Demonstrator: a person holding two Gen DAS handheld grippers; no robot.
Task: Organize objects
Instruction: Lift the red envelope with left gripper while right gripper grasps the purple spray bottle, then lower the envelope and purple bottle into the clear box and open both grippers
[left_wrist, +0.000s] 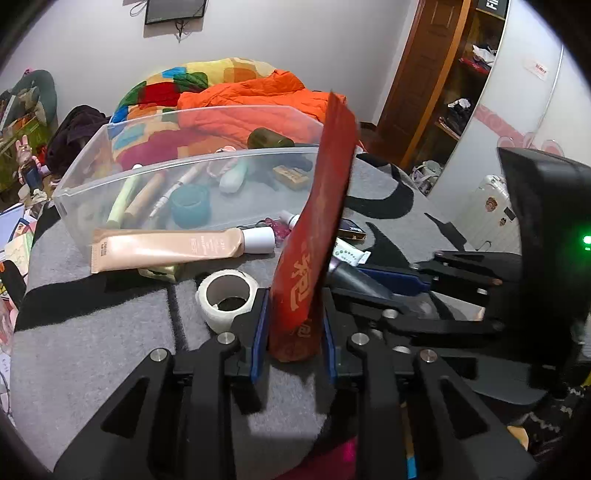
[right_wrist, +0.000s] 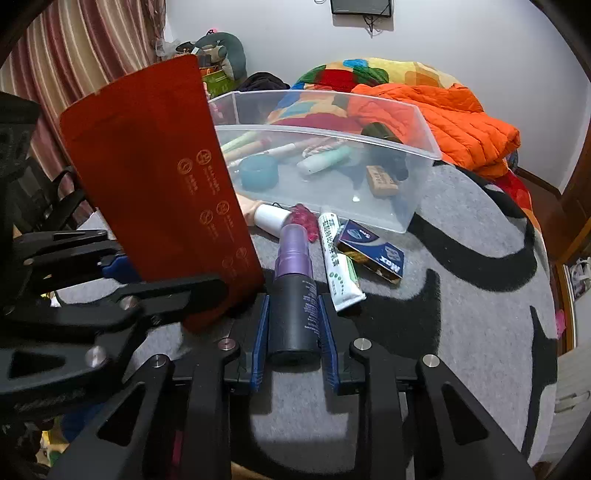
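Looking along the left gripper (left_wrist: 293, 332), its blue pads stand close together with the lower end of a red packet (left_wrist: 317, 229) pinched between them; the packet rises upright and leans a little to the right. It stands over the grey-and-black mat (left_wrist: 92, 332) that carries everything. Just left of the fingers a roll of white tape (left_wrist: 227, 295) lies flat on the mat. Beyond it a peach tube (left_wrist: 166, 249) with a white cap lies along the near wall of the clear bin (left_wrist: 74, 192), which sits toward the mat's far edge and holds a teal ring, pens and a small wooden block. To the right, the right gripper (left_wrist: 384, 282) reaches in low, closed on a dark bottle.

From the right wrist, the right gripper (right_wrist: 293, 325) has its pads narrowed onto a black spray bottle (right_wrist: 293, 310) with a purple top, lying on the mat and pointing toward the bin (right_wrist: 424, 147). Beside it on the right lie a white-and-green tube (right_wrist: 338, 258) and a blue box (right_wrist: 373, 253), touching one another. The red packet (right_wrist: 159, 184) stands at left, gripped by the left gripper (right_wrist: 122, 280).
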